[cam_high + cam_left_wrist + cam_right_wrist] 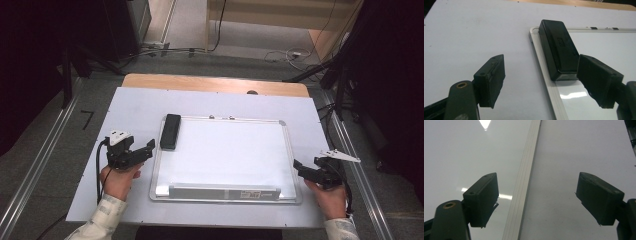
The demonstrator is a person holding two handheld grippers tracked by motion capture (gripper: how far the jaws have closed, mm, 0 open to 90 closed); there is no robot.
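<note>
Now left gripper (148,148) jaws apart, holding nothing, black eraser (559,48) just ahead of them on whiteboard (599,45) edge, right gripper (298,167) jaws apart, straddling whiteboard frame.

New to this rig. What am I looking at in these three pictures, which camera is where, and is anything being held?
No robot here: a person holds a two-jaw tool in each hand. The high view looks down on the table. A whiteboard lies on it, with a black eraser on its far left corner. The other two pictures come from cameras riding on the tools. The left tool points at the eraser, jaws open, not touching it. The right tool hovers open over the whiteboard's right edge. Nothing is held.
</note>
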